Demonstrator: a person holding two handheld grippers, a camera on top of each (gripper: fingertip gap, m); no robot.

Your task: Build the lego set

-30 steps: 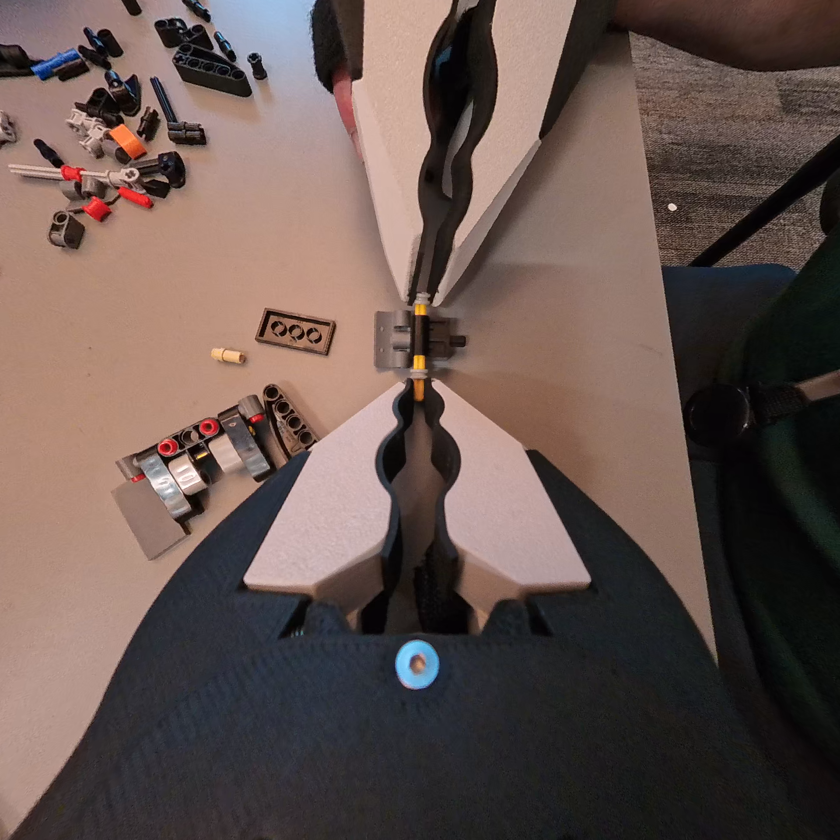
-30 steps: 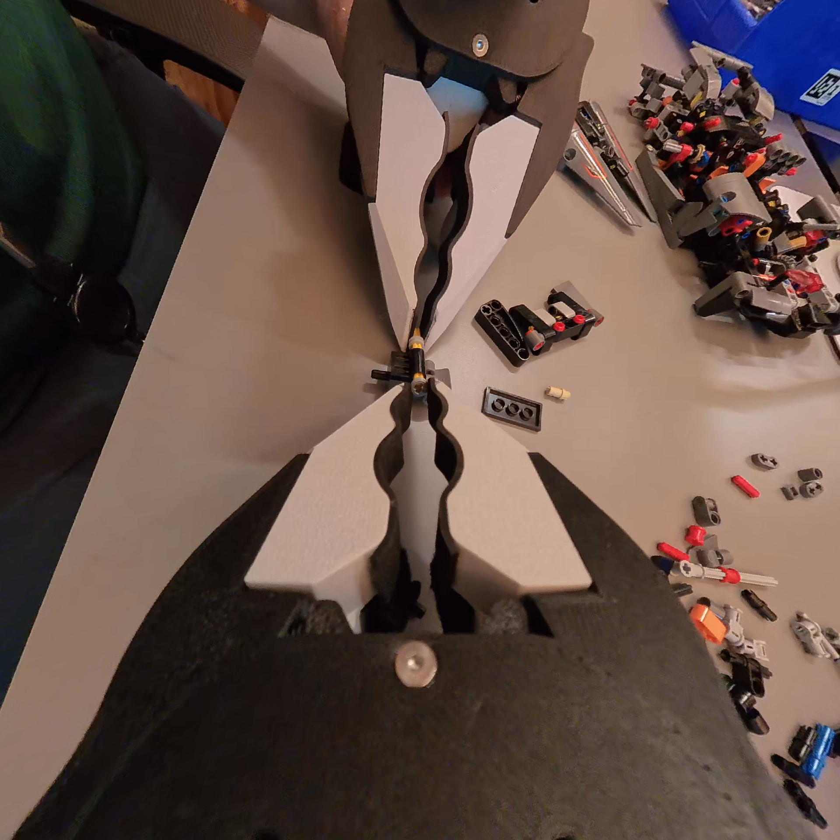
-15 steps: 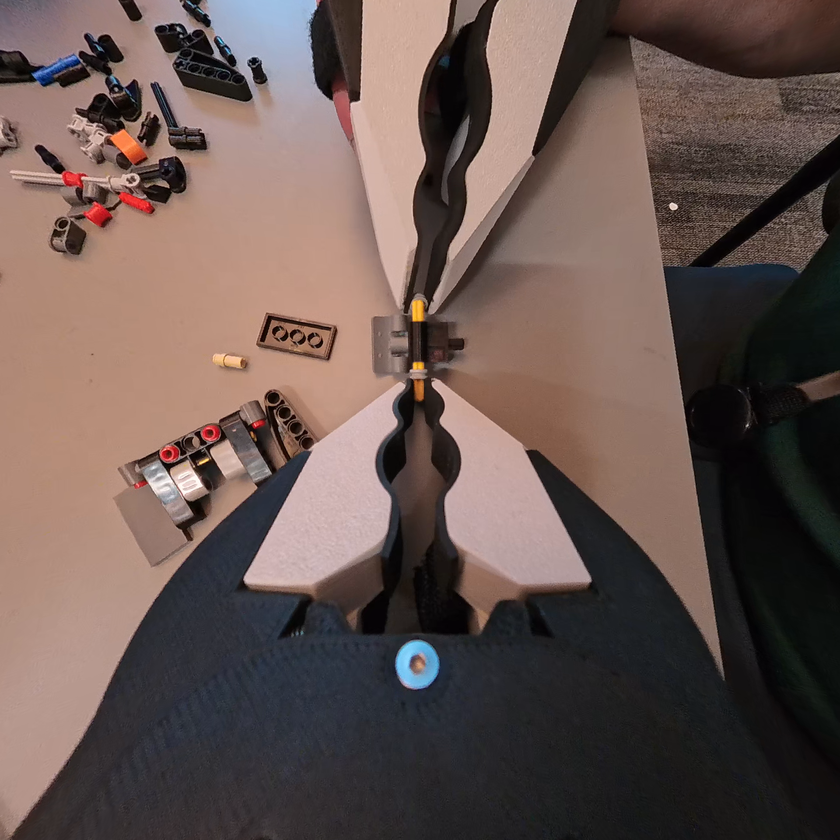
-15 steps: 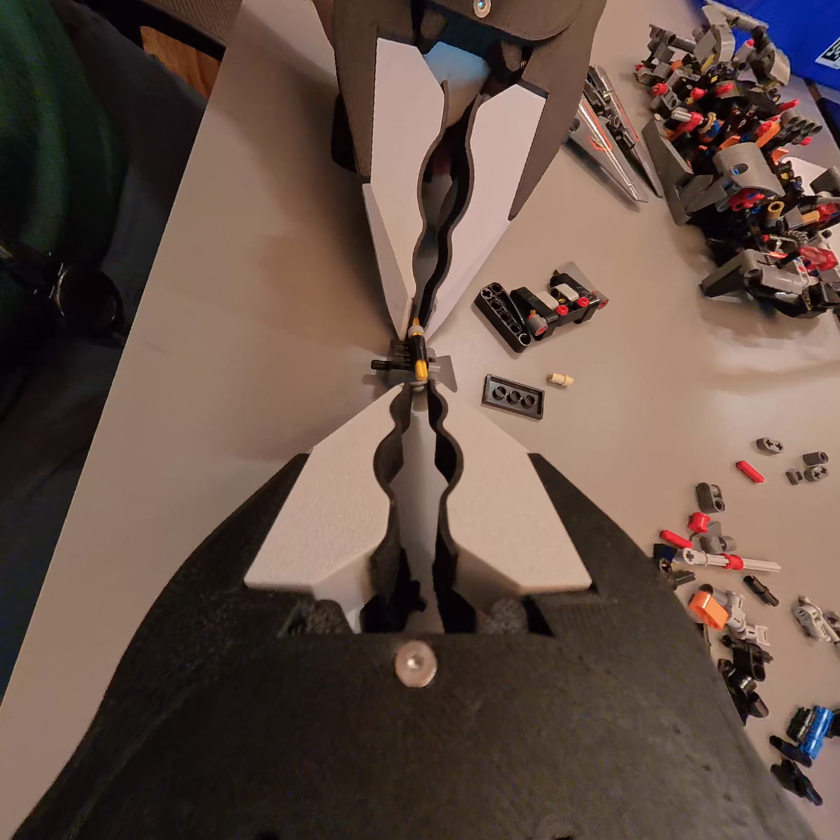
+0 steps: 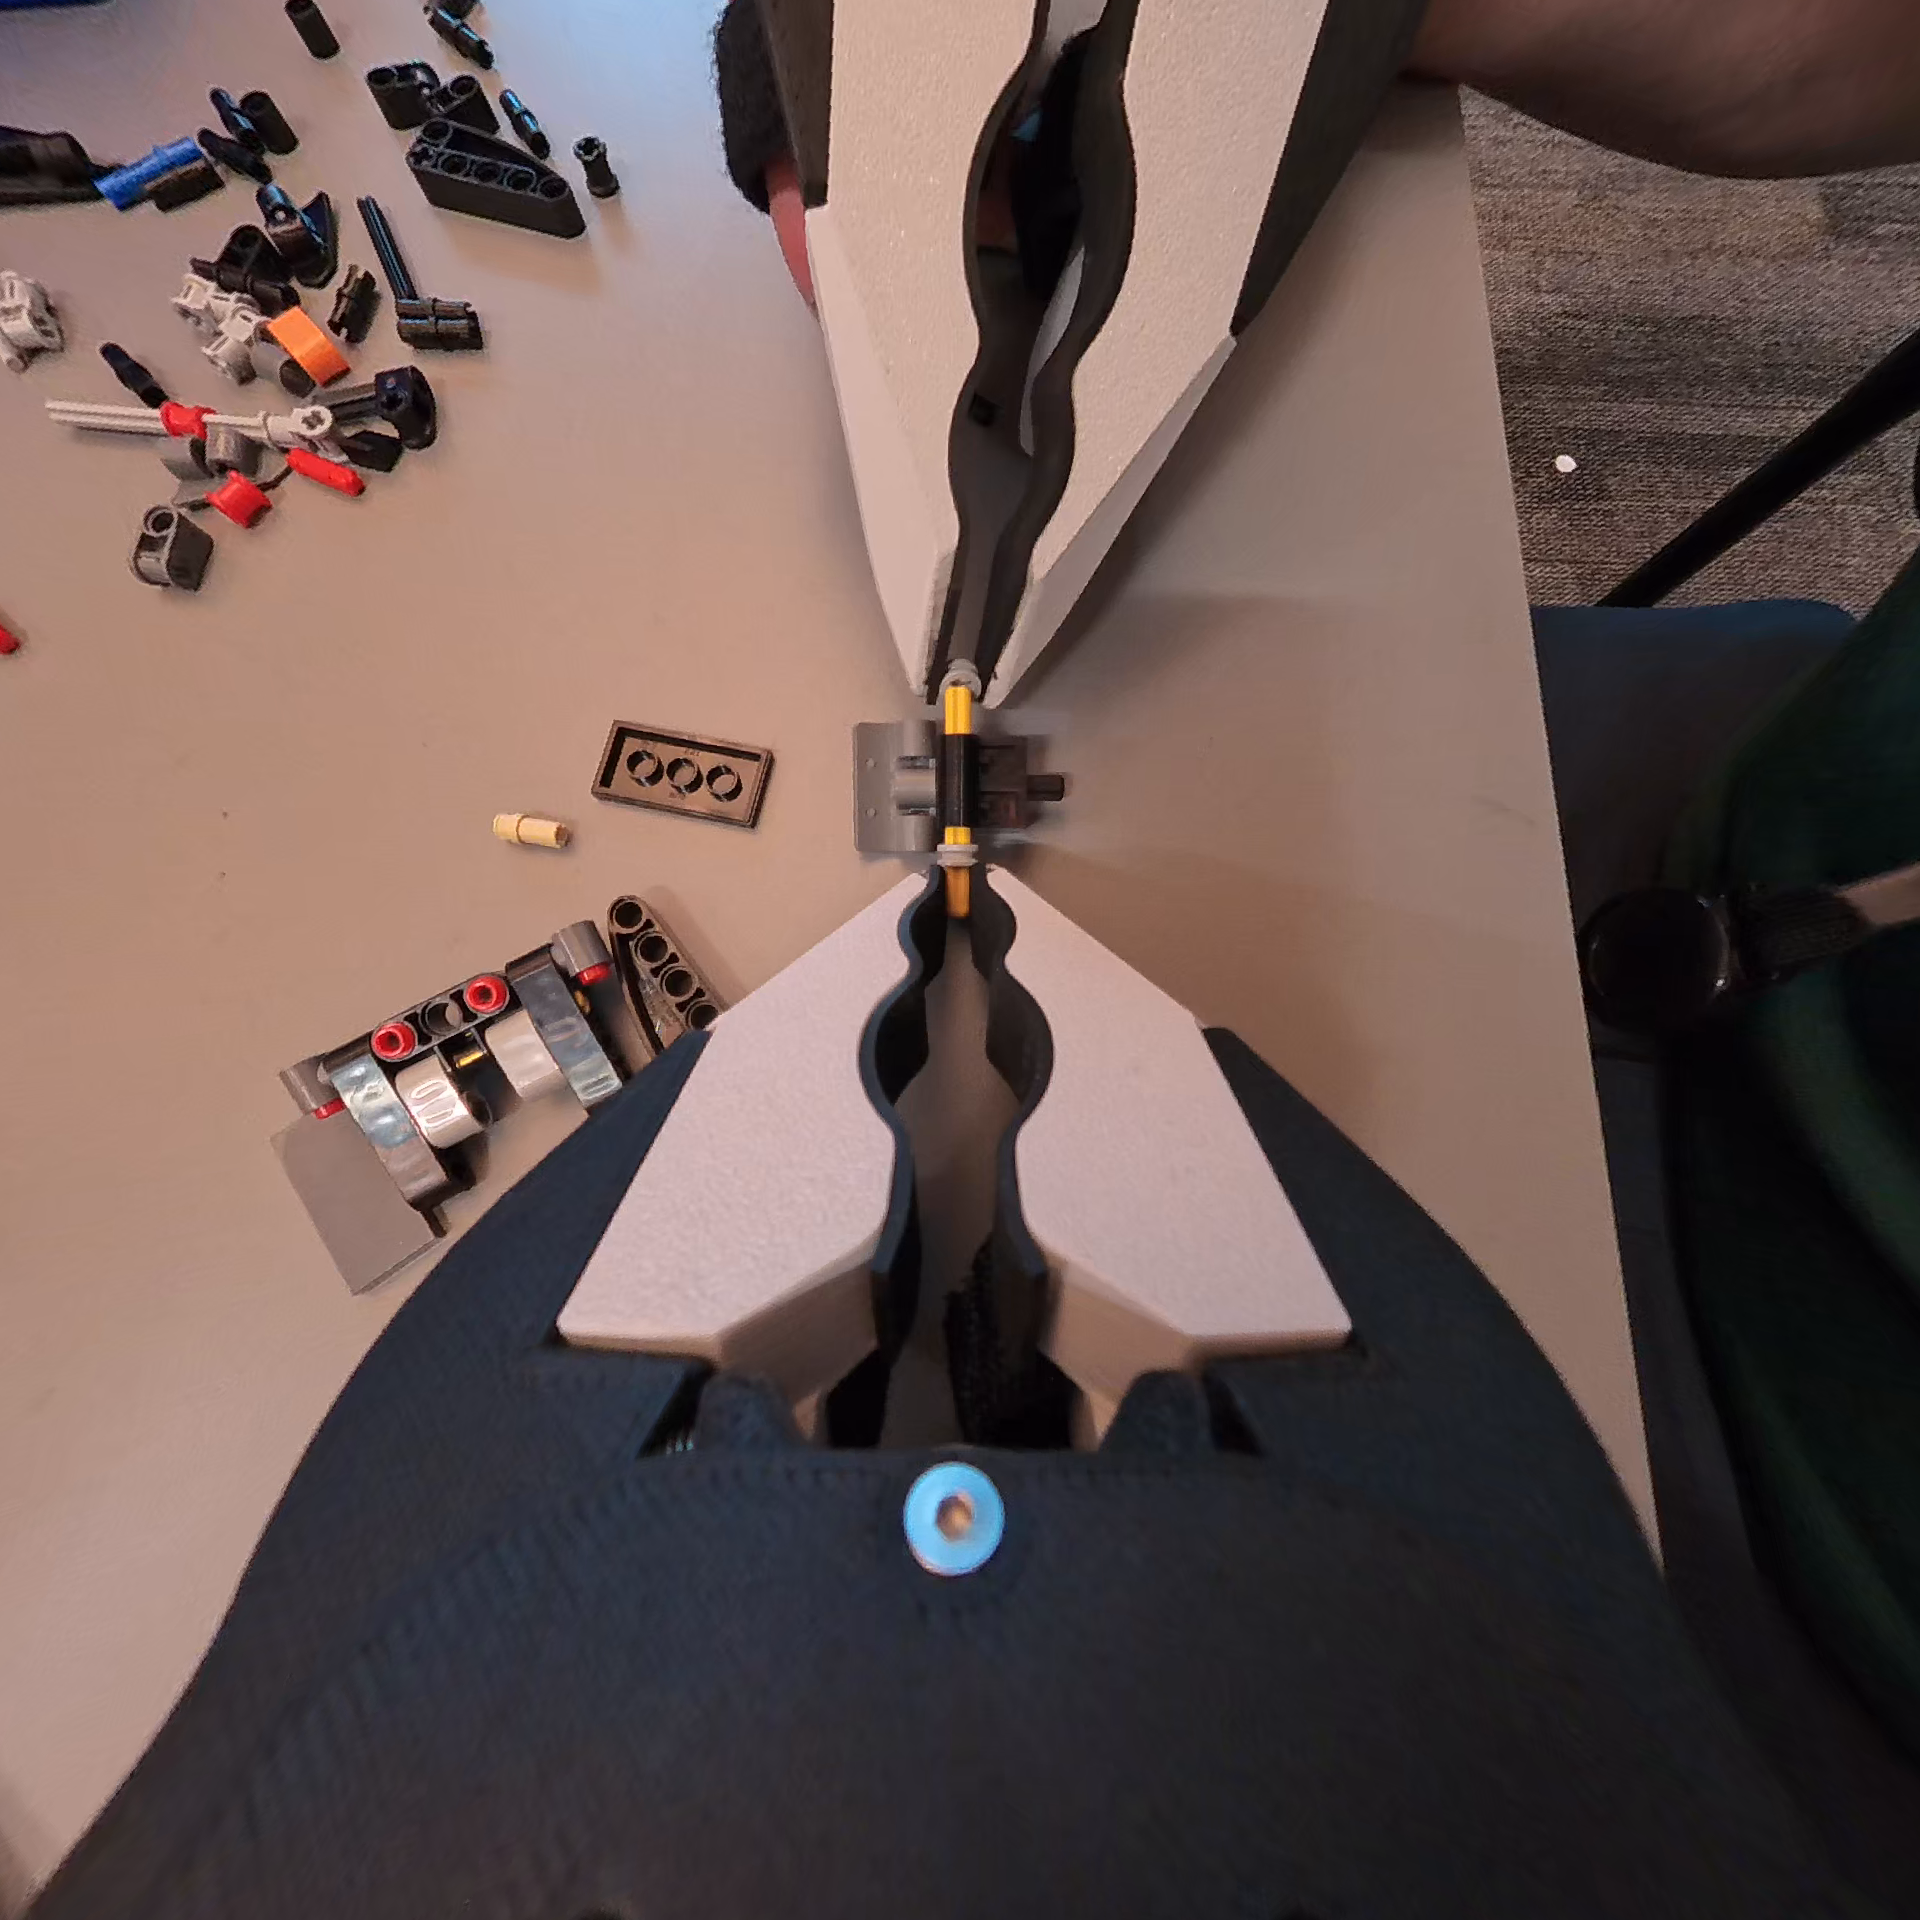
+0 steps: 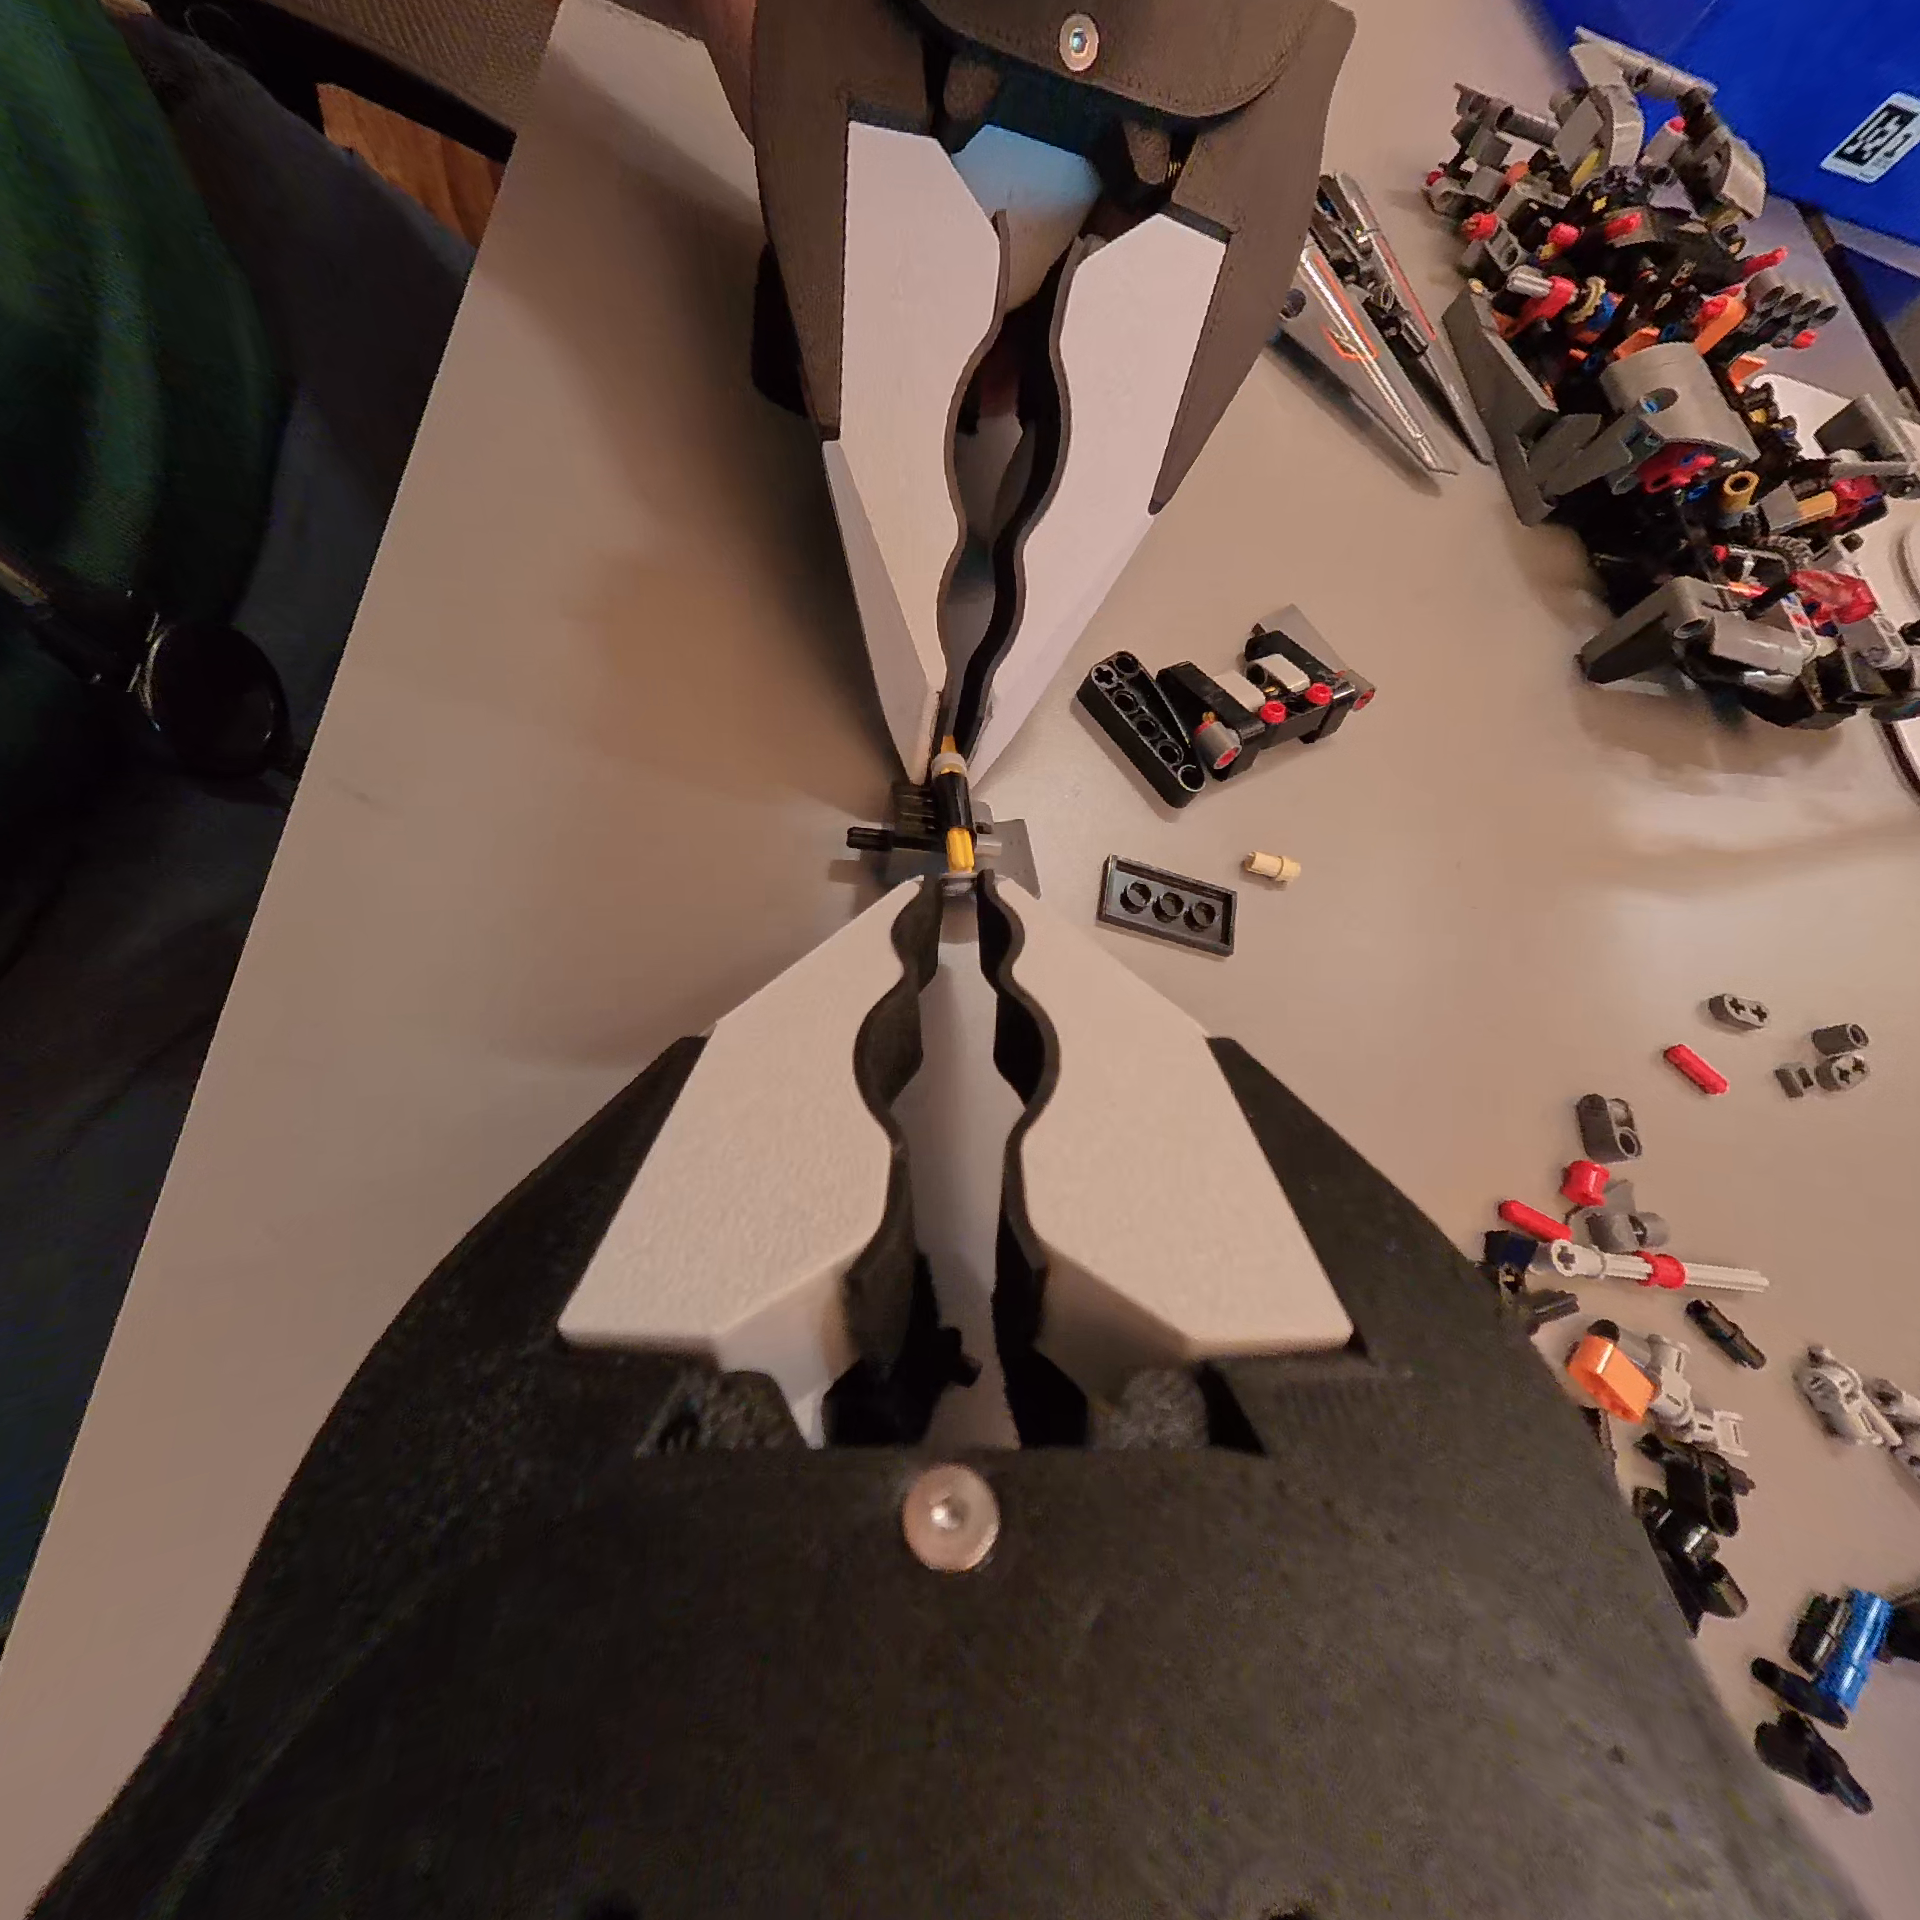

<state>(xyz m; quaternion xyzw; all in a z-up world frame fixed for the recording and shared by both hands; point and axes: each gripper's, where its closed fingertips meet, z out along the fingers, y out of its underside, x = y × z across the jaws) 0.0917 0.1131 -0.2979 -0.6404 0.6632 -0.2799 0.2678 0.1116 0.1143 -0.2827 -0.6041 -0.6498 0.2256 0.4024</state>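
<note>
Yellow ribbed axle [image 5: 957, 800] between pointed fingers [image 5: 790, 1039]

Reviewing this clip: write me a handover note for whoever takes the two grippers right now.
Left gripper: shut on the near end of the yellow axle.
Right gripper: shut on the axle's other end; the two meet tip to tip near the table edge.
The axle runs through a small grey-and-black sub-assembly held between them.
Close by lie a black plate, a tan pin and a second sub-assembly.
The large model and loose parts lie farther off. Most building seems left.
</note>
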